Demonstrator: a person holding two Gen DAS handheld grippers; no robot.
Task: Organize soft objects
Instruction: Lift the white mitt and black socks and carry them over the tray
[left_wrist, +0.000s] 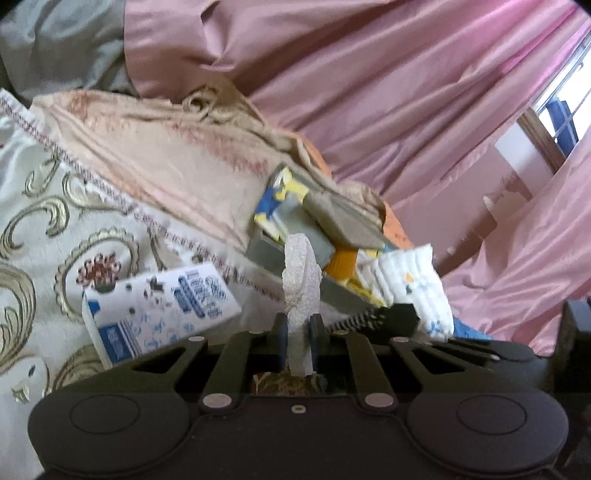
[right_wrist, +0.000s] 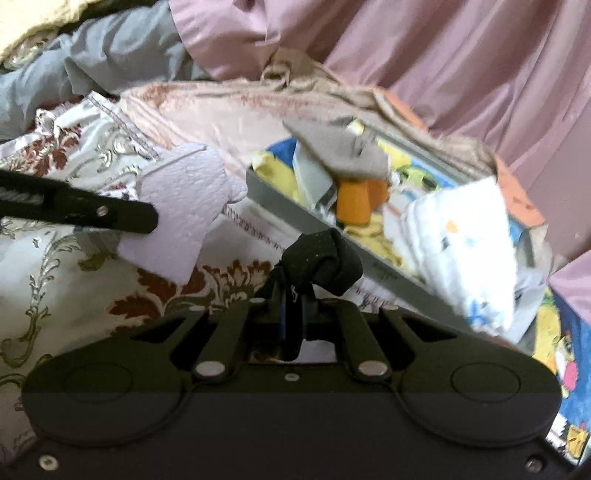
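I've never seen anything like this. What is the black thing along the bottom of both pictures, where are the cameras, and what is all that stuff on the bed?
There is no robot here: a person carries a two-finger gripper in each hand, and a wide-angle camera on each one looks forward along its fingers. The black shape at the bottom is the gripper's own body.

In the left camera's picture, the left gripper pinches a white foam piece. In the right camera's picture, the right gripper pinches a black knotted cloth; the foam piece shows there too, at left.

Ahead, on a patterned bedspread, stands a grey box full of soft things, among them a white folded pad. A blue-and-white carton lies beside it. Pink curtains hang behind.
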